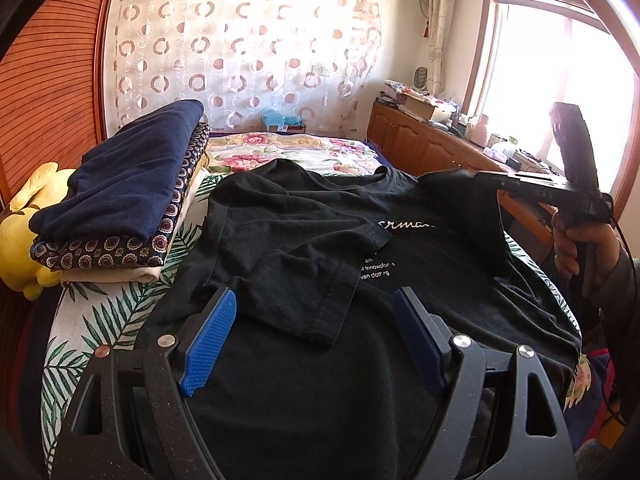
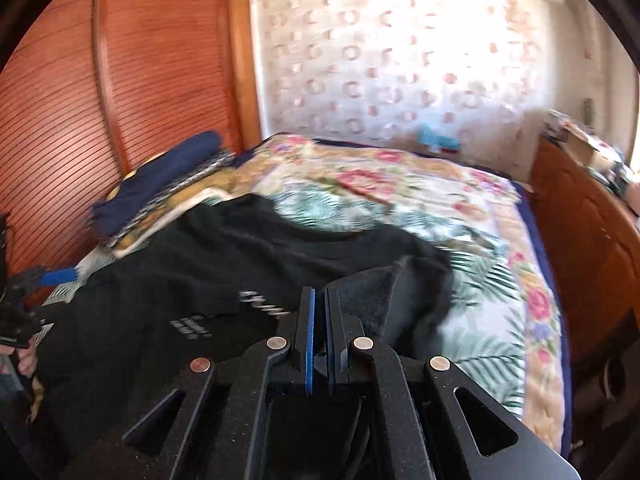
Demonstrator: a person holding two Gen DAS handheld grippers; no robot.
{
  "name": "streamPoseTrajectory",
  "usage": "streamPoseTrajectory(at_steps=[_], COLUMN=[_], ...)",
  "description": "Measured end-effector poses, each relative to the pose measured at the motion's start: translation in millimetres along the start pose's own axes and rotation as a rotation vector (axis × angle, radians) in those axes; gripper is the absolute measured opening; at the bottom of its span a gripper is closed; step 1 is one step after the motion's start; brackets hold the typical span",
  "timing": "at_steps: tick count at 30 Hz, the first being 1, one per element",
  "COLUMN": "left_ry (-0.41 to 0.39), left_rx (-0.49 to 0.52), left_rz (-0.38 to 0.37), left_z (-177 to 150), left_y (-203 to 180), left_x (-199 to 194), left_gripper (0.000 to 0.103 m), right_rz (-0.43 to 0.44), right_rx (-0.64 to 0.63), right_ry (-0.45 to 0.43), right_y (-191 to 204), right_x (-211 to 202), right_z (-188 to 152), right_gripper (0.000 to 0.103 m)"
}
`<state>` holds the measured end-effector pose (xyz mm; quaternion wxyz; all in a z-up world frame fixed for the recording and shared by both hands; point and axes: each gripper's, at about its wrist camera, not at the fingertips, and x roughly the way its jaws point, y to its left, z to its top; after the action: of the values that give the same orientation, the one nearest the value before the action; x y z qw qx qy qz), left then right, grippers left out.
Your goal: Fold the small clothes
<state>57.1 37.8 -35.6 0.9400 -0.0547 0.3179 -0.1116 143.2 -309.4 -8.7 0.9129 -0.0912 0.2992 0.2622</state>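
A black T-shirt [image 1: 320, 264] with white lettering lies spread on the bed, its left sleeve folded in over the chest. My left gripper [image 1: 316, 304] is open and empty, hovering over the shirt's lower half. My right gripper [image 2: 319, 296] is shut on the shirt's right sleeve [image 2: 372, 292] and holds it lifted off the bed. The right gripper [image 1: 468, 174] also shows in the left wrist view, pinching that sleeve [image 1: 460, 204] at the shirt's right shoulder. The shirt [image 2: 200, 272] fills the lower left of the right wrist view.
A stack of folded clothes [image 1: 132, 200], navy on top, sits at the left beside a yellow plush toy [image 1: 24, 240]. The bed has a leaf-print sheet [image 1: 96, 320] and a floral blanket [image 2: 400, 184]. A wooden cabinet [image 1: 428, 148] runs along the right, a slatted wooden panel [image 2: 120, 80] along the left.
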Motion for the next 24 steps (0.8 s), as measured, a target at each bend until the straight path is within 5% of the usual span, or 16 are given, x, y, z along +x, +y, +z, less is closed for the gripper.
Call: streamPoseTrajectory(at_steps=[4,6,8,14,22,24], left_ry=[0.002,0.0,-0.003,0.0,0.001,0.002], left_rx=[-0.002,-0.005,-0.01,-0.006,0.001,-0.001], left_rz=[0.003,0.003,0.001,0.003,0.011,0.015], left_z=[-1,-1,-1,0,-1,-1], left_y=[1,2,3,3,3,5], left_x=[-1,-1,-2,0,-2,-2], left_gripper=[0.081,0.081,0.081,0.081,0.081,0.081], right_rz=[0.0,-0.009,-0.04,-0.099,0.014,0.031], right_rx=[-0.044,-0.044,-0.034,0.055,0.165,0.155], right_ry=[-0.015,-0.028,-0.032,0.057,0.21,0.229], right_y=[12,6,-1,-30,-40,-42], right_x=[-7,-12,-14,6,67,81], right_z=[-4,-5,-6,-20,-32,-29], right_gripper=[0.008,0.033,0.044,0.044,0.044,0.031])
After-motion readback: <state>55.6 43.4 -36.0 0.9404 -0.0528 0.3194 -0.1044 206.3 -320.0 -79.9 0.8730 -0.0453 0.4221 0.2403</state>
